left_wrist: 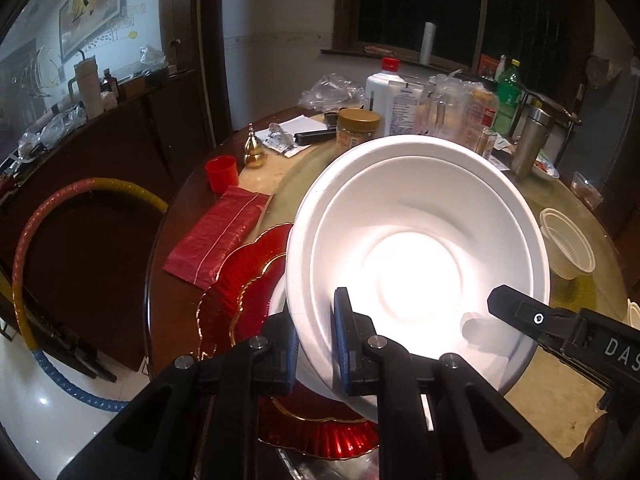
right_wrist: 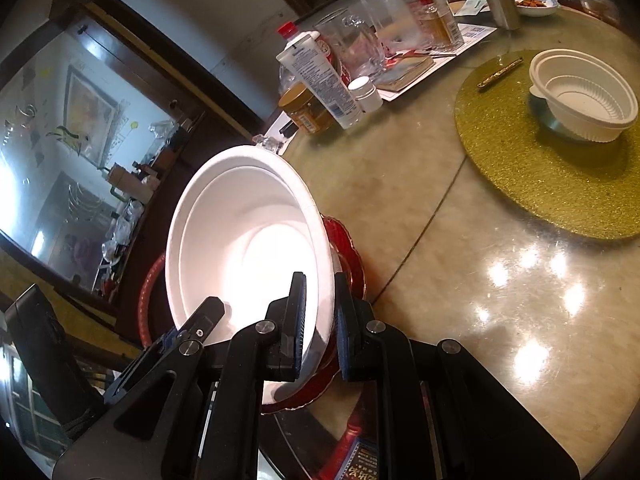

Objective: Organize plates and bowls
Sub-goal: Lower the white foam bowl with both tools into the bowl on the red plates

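**Clutter on the round table**

A red plastic cup stands beside a small gold gourd ornament. A red foil packet lies nearby. Behind, a brown-lidded jar stands beside a red-capped white bottle. A glittery gold placemat covers the marbled tabletop.

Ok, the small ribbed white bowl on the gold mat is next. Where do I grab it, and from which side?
Probably by the rim. The ribbed white bowl stands upright and open-topped on the gold mat, so come from above, one finger inside the wall and one outside. The near side looks clearest; the gold pen and cluttered bottles lie beyond. Both grippers are occupied on the large white bowl.
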The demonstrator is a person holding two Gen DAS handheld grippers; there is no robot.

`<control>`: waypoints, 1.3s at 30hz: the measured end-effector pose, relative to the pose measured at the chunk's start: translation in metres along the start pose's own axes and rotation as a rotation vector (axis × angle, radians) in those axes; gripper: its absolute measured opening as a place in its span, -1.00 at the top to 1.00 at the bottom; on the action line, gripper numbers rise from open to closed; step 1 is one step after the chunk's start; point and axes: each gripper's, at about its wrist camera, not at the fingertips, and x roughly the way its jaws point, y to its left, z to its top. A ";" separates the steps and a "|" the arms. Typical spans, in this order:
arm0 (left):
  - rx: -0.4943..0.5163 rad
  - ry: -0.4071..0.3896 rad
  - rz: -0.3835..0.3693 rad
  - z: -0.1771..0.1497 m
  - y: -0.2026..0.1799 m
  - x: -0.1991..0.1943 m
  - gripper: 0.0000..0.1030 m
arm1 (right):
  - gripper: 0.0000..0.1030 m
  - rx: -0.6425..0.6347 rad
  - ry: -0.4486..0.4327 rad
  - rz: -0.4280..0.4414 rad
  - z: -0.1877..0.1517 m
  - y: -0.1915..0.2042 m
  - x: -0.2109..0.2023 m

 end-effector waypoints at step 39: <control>-0.031 0.107 0.053 -0.003 0.024 0.027 0.70 | 0.74 -0.009 0.135 -0.017 -0.002 0.009 0.046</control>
